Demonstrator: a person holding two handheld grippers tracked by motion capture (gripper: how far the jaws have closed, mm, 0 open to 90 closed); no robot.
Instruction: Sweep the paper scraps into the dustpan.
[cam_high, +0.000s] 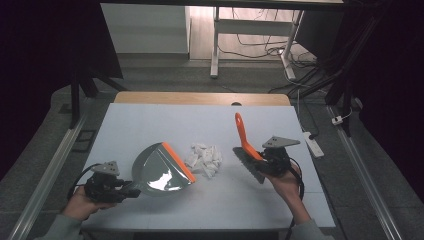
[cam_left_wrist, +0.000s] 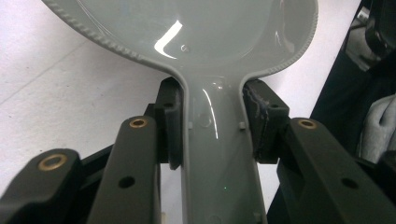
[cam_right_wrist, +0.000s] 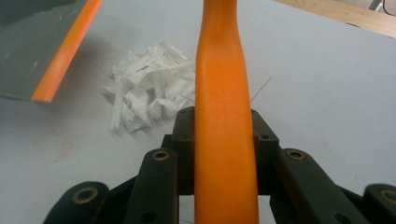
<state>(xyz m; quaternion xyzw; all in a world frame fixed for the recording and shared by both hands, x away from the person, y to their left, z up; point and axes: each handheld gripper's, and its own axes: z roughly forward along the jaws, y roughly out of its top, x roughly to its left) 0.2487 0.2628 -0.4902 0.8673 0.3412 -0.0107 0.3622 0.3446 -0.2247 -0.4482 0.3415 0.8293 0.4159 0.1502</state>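
My left claw (cam_high: 131, 189) is clamped on the grey handle of the dustpan (cam_high: 162, 170), which sits on the surface (cam_high: 150, 125) at about seven o'clock with its orange lip facing the paper scraps (cam_high: 204, 159) in the middle. My right claw (cam_high: 260, 161) grips the orange brush (cam_high: 245, 142), at four o'clock from the scraps. To sweep well, I judge I should pin the lip flat, set the bristles down beyond the scraps and drag them toward nine o'clock in short, low strokes.

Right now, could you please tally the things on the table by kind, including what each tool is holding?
Dustpan, grey with an orange lip, held in the left tool: 1
Brush with an orange handle, held in the right tool: 1
Pile of white paper scraps: 1
Total: 3
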